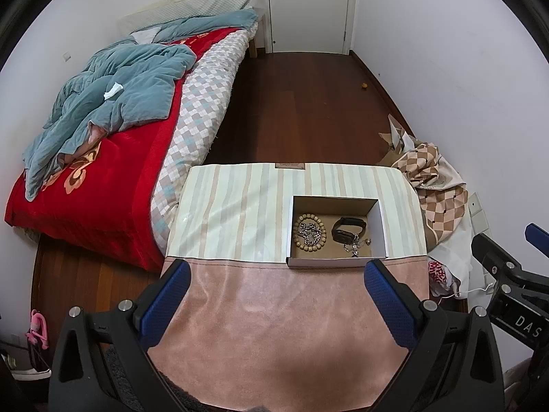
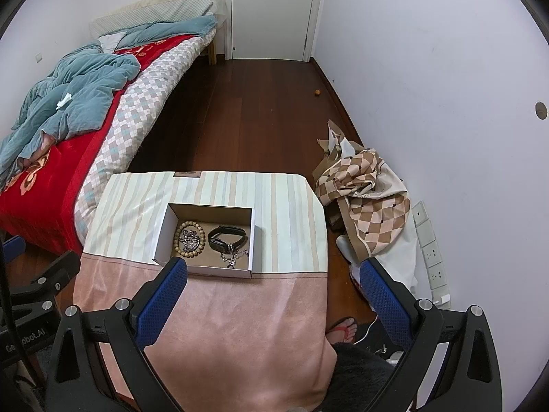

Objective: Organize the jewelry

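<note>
Your left hand-held gripper (image 1: 276, 274) hangs spread wide with nothing between its blue pads (image 1: 389, 304), low over the pink near part of the surface (image 1: 274, 326). Your right hand-held gripper (image 2: 272, 274) is likewise spread and empty; its left pad sits over the pink cloth and its right pad (image 2: 384, 300) hangs past the surface's right edge, above the floor (image 2: 240, 120). On the neighbouring tool's body you can read "DAS" in the left view and "obot.AI" in the right view; the rest is cut off.

Just ahead of both grippers, the open cardboard box (image 1: 381, 226) stands on the striped part of the surface, its near wall at the seam between pink and stripes. Inside lie a wooden bead bracelet (image 1: 298, 233) ringing a silver chain (image 1: 308, 231), a black watch (image 1: 346, 231) to their right, and a second chain (image 1: 357, 243) at the watch's near side. A small brown label (image 1: 290, 166) at the surface's far edge is too small to read.

Beyond that edge the floor is open up to a white door (image 1: 308, 7). A bed (image 1: 103, 178) lies left of the surface and crumpled checked cloth (image 2: 367, 185) lies right.
</note>
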Motion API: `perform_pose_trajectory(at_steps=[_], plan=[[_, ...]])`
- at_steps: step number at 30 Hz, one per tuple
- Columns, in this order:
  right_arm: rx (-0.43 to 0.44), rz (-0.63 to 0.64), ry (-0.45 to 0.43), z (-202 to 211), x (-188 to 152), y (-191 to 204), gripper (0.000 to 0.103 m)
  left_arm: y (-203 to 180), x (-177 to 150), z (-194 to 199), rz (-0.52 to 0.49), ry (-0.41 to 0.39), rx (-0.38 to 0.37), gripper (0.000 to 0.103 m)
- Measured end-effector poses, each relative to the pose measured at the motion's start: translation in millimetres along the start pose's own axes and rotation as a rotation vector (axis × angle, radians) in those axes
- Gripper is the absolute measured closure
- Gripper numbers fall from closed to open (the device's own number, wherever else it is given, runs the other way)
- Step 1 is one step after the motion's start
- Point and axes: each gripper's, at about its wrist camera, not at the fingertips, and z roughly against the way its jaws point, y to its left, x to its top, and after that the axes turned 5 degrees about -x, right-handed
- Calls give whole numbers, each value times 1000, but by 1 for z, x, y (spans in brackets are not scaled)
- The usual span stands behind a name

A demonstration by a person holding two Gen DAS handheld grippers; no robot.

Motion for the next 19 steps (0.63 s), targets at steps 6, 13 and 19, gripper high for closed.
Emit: perform_pose_trajectory(at_steps=[6, 13, 19], plan=[[3, -2, -1, 0, 0, 0, 1, 0, 0, 0, 0, -2, 1, 0], [5, -4, -1, 1, -1, 1, 1, 1, 1, 0, 1, -3, 2, 0], [9, 3, 3, 2, -2, 1, 1, -1, 2, 5, 4, -13, -6, 0]])
